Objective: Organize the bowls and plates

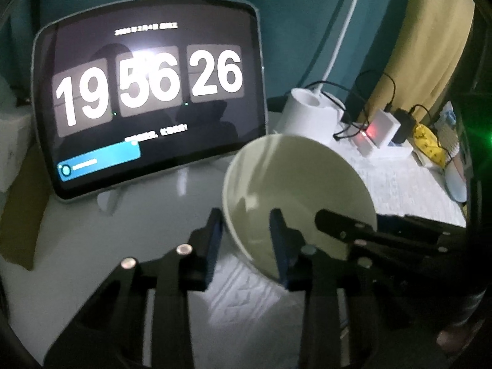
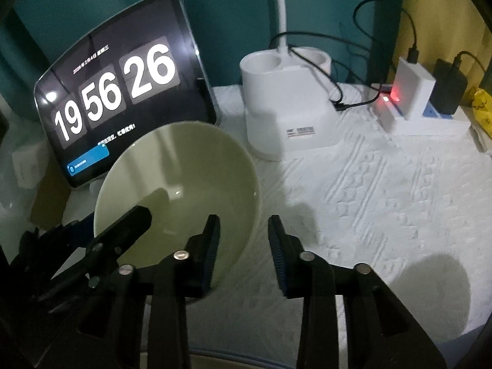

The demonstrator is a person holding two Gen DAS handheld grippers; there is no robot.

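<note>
A pale green bowl (image 1: 295,190) is tilted above the table, between both grippers. My left gripper (image 1: 247,246) has its jaws apart astride the bowl's near rim, one finger inside and one outside; whether they press the rim is unclear. My right gripper (image 2: 244,246) also stands with jaws apart astride the bowl (image 2: 181,184) at its right rim, its left finger inside the bowl. In the right wrist view the left gripper's finger (image 2: 123,233) reaches into the bowl from the left. In the left wrist view the right gripper's finger (image 1: 344,224) reaches in from the right.
A tablet (image 1: 147,92) showing a clock leans at the back left. A white lamp base (image 2: 286,107) stands behind the bowl. A power strip (image 2: 421,117) with chargers and cables lies at the back right. A white textured cloth (image 2: 384,200) covers the table.
</note>
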